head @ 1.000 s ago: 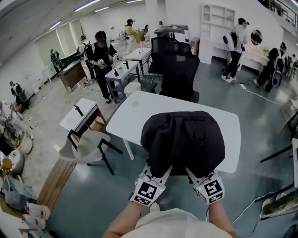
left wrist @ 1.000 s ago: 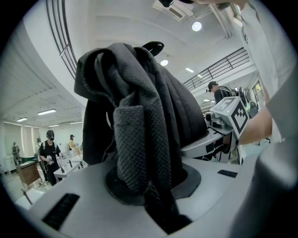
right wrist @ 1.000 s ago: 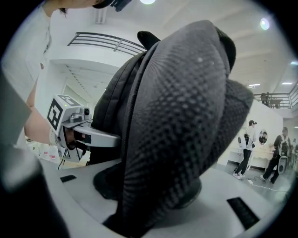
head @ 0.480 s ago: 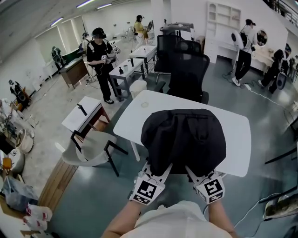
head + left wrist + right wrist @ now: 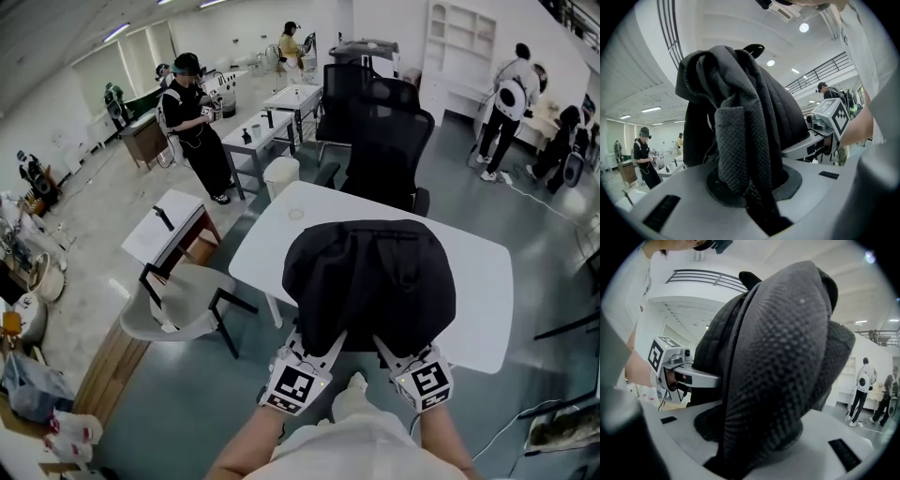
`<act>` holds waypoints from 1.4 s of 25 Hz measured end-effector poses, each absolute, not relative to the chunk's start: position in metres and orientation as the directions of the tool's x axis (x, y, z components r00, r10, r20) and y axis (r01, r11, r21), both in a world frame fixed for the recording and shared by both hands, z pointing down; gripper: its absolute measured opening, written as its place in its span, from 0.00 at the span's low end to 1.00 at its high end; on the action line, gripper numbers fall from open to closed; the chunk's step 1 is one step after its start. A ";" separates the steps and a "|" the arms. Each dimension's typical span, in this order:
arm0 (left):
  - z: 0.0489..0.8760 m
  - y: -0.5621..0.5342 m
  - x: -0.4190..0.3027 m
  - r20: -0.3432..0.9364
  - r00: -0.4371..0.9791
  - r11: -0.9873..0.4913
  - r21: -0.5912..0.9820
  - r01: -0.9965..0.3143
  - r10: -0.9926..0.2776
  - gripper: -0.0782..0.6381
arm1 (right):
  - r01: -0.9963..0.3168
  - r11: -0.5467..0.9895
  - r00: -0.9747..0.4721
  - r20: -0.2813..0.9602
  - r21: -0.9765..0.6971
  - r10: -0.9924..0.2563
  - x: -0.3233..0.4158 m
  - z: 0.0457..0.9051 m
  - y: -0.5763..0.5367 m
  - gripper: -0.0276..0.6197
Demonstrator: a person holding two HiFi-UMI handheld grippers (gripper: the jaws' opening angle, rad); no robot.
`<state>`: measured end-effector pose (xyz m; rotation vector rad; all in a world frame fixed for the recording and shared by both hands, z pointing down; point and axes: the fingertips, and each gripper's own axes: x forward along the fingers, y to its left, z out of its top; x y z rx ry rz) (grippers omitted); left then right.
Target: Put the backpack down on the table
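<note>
Much of table (image 5: 272,234) behind backpack (image 5: 370,281)

Layout: table and surroundings

One backpack (image 5: 370,281) over the near middle of the table (image 5: 487,281); whether it rests on the top cannot be told. At its near edge, side by side, left gripper (image 5: 328,347) and right gripper (image 5: 386,349), each with backpack fabric between its jaws. Behind the table, office chair (image 5: 389,150); to the table's left, armchair (image 5: 178,300), with small desk (image 5: 164,230) just beyond it

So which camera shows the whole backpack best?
The head view: the backpack shows nearly whole, over the white table. The left gripper view shows only a fabric fold clamped in the left tongs; the right gripper view only padded mesh in the right tongs.
</note>
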<state>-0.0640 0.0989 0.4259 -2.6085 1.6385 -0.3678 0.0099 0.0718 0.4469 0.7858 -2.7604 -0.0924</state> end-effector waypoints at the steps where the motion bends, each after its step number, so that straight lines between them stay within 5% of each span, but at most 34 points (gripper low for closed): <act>1: 0.426 0.090 -0.067 0.180 0.413 -0.441 -0.158 -0.883 -0.893 0.24 | -0.506 0.853 -0.819 0.239 0.132 -0.522 0.006 0.447 0.063 0.32; 35: 0.419 -0.166 -0.091 0.176 0.541 -0.566 -0.164 -0.808 -0.823 0.24 | -0.597 0.790 -0.751 0.250 0.137 -0.611 -0.015 0.440 -0.184 0.32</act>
